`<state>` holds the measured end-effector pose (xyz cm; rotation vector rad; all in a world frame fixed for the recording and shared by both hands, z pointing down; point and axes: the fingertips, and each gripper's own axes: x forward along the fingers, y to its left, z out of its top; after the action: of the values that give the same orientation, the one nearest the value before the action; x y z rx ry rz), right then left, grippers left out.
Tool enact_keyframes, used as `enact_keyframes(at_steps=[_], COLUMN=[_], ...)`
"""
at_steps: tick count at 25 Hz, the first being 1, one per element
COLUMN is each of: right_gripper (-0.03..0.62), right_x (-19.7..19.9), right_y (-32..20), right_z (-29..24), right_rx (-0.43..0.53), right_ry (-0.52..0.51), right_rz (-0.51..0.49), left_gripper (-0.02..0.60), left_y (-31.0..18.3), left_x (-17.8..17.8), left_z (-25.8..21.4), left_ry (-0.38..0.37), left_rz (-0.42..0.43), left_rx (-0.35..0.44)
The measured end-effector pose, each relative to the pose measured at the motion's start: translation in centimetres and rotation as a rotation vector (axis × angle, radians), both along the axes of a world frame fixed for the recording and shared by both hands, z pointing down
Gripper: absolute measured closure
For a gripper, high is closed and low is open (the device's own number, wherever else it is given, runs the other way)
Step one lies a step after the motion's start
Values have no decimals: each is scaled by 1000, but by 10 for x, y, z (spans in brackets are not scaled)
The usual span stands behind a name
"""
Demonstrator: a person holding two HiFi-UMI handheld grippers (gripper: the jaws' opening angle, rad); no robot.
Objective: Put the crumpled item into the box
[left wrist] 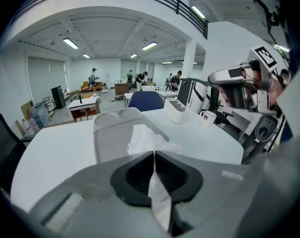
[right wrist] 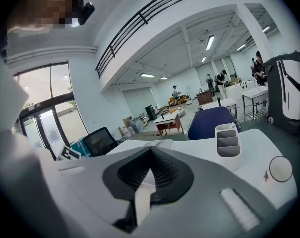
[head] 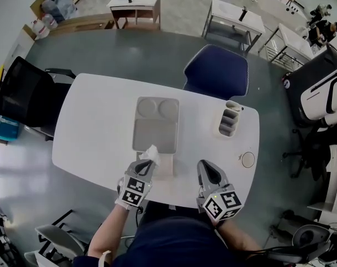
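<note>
White crumpled tissue (head: 152, 153) pinched in left tongs (head: 148, 166), angled down at near edge of grey tray (head: 146, 139); right tongs (head: 206, 170) pressed together, empty, over bench (head: 96, 127).

Crumpled white tissue (head: 151, 153), bunched up, pinched in the left gripper (head: 148, 162) at the near edge of the grey box (head: 155, 132). Box flat, open, two round wells far, one large compartment near.

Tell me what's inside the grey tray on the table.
The tray shows two round wells and one large well, all bare. Its near edge is covered by the crumpled tissue in the left hand-held gripper, so that strip cannot be seen.
</note>
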<state>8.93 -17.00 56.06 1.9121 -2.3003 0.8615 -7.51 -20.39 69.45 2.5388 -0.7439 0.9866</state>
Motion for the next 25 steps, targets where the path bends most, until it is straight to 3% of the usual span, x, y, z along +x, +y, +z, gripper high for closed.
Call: enact_keyframes(at_steps=[12,19,25], right_gripper=[592,592,592], right_x=[9,12,16], right_y=[-7,-14,-15], right_z=[21,24,28], right_rx=[-46,-59,-66], right_ry=[-10,-11,-12], right_rz=[7,4,10], left_gripper=[568,566,566], left_y=[5,20,24], left_x=[11,8,7], left_z=[54,86,101], left_ry=[-73,-227,-281], left_rz=[35,132,143], left_rx=[-92,-142,-152])
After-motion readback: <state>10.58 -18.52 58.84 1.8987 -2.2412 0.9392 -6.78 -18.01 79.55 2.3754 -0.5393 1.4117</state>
